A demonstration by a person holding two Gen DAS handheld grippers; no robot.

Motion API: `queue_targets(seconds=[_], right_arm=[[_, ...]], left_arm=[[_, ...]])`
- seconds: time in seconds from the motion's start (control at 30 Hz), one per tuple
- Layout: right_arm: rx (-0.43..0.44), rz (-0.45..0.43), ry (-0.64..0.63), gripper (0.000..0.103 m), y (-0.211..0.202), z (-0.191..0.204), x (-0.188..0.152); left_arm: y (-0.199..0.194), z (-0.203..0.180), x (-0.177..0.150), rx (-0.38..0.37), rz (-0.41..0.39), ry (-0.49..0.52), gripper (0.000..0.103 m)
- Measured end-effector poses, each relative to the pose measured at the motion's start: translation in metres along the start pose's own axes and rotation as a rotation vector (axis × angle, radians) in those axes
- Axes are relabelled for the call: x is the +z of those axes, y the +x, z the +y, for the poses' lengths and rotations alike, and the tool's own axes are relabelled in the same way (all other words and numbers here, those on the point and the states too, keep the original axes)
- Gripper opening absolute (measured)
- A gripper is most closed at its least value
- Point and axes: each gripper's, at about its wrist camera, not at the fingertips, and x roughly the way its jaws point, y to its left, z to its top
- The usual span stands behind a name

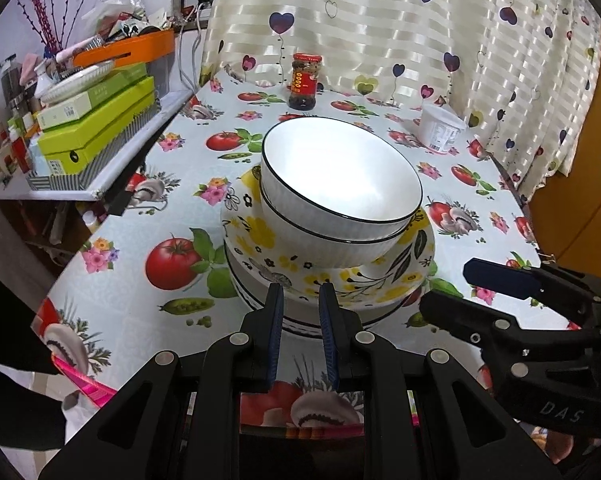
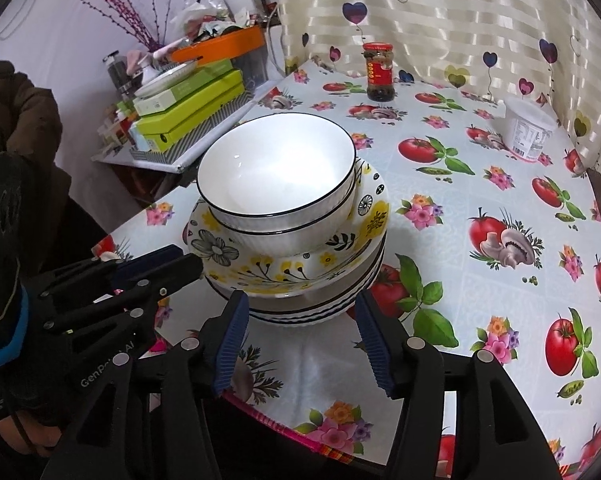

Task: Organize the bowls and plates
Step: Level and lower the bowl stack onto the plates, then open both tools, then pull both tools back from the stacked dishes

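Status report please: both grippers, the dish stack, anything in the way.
Left gripper open, narrow gap, empty. Right gripper open, empty. Two white bowls nested on floral plate, stacked. Nothing blocking.

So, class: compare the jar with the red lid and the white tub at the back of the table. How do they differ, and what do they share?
The jar is tall, narrow and dark inside, with a red label; the tub is squat, wide and white, with small print. The jar has a red lid; the tub's top is white. Both stand upright on the tablecloth by the curtain.
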Motion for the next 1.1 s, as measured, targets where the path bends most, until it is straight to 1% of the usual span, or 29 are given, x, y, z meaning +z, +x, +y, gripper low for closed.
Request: queue_targets(seconds=[0.13, 0.3, 0.4, 0.53, 0.83, 1.1], right_arm=[[-0.006, 0.001, -0.010, 0.056, 0.001, 0.003, -0.001], [0.005, 0.004, -0.009, 0.057, 0.006, 0.003, -0.001], [-0.004, 0.006, 0.003, 0.057, 0.008, -0.002, 0.000], [-0.006, 0.008, 0.011, 0.056, 0.010, -0.004, 0.001], [-0.002, 0.026, 0.001, 0.057, 0.010, 0.001, -0.006], [0.004, 0.031, -0.007, 0.057, 0.010, 0.006, -0.010]], left_arm=[[0.003, 0.003, -0.001, -0.003, 0.005, -0.014, 0.019], [0.002, 0.009, -0.001, -0.036, -0.006, -0.039, 0.019], [0.002, 0.019, 0.001, -0.033, -0.016, -0.074, 0.019], [0.006, 0.026, 0.001, -0.039, -0.007, -0.099, 0.019], [0.000, 0.015, -0.007, -0.030, 0.007, -0.061, 0.019], [0.000, 0.011, -0.011, -0.044, 0.023, -0.060, 0.019]])
